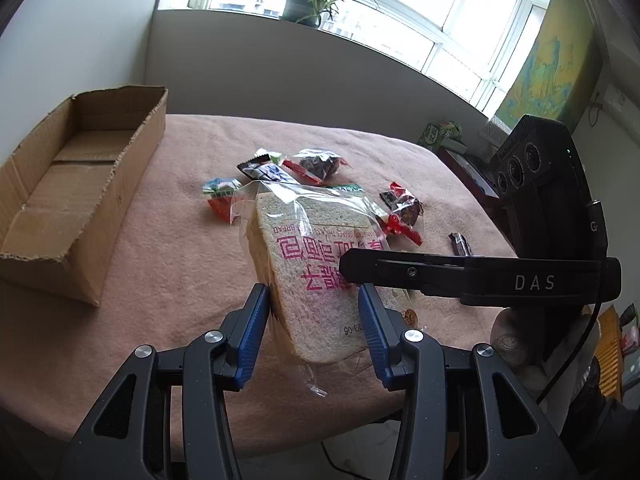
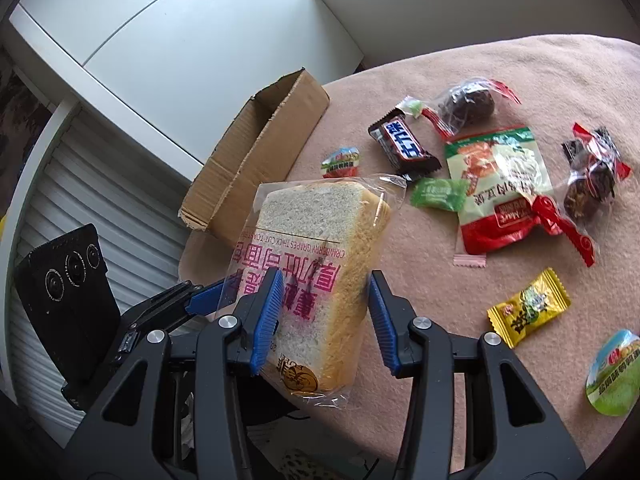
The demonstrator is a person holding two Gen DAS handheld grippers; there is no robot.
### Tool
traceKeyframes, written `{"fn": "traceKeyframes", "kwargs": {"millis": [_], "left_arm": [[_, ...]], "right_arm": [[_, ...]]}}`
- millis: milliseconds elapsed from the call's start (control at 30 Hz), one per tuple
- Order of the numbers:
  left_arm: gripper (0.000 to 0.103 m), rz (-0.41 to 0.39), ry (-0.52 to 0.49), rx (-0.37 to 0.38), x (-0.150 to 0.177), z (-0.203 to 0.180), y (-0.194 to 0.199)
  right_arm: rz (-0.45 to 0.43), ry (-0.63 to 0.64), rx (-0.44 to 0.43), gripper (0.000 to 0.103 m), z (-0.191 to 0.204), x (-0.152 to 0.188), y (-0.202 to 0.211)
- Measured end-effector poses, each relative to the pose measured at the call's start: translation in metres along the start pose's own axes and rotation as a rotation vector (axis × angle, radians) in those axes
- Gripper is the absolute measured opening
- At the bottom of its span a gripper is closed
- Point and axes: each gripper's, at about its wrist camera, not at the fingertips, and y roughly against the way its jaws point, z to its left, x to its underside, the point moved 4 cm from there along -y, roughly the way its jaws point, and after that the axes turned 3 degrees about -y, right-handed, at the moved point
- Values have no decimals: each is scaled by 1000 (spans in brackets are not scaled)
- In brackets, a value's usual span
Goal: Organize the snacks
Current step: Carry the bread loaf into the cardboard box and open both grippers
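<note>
Right now the bread (image 1: 316, 280), one thick slice in a clear bag with pink print, is held off the pink cloth (image 1: 168, 208) by both claws at once. Its long axis runs away from the cameras and tilts upward, the printed face toward the lenses and the text upside down. The left gripper (image 1: 314, 312) has its blue pads against the bag's two edges; the right gripper (image 2: 326, 312) pinches the same slice from the other side, jaws narrow around it.

One open box (image 1: 80, 184) sits to the left on the cloth, nothing visible inside.

The right wrist view counts the loose snacks best: one dark bar (image 2: 404, 146), two clear packs of dark balls (image 2: 468, 104), one red-green pouch (image 2: 500, 188), one green candy (image 2: 438, 194), one yellow candy (image 2: 528, 308) and two round cups (image 2: 340, 162). The left wrist view alone shows the window (image 1: 400, 4) and one plant (image 1: 308, 0).
</note>
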Motion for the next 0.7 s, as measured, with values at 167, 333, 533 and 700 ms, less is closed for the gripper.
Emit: {"fn": "traceKeyframes", "kwargs": {"millis": [167,333,533,700], "left_arm": [[43,-63,11,-26,-19,17,14],[43,-159,44,-66,-46,45,35],[43,-224,84,-143,-71,86,52],[43,-234,133,-195,-79,118,56]], "right_arm": [[-17,54,5,45,27,-27,-8],[-51,139,6,46,68,-65,-22],[-50,204,-17,46,110,-103,-55],[-29,217,-40,45,127,-122,-90]]}}
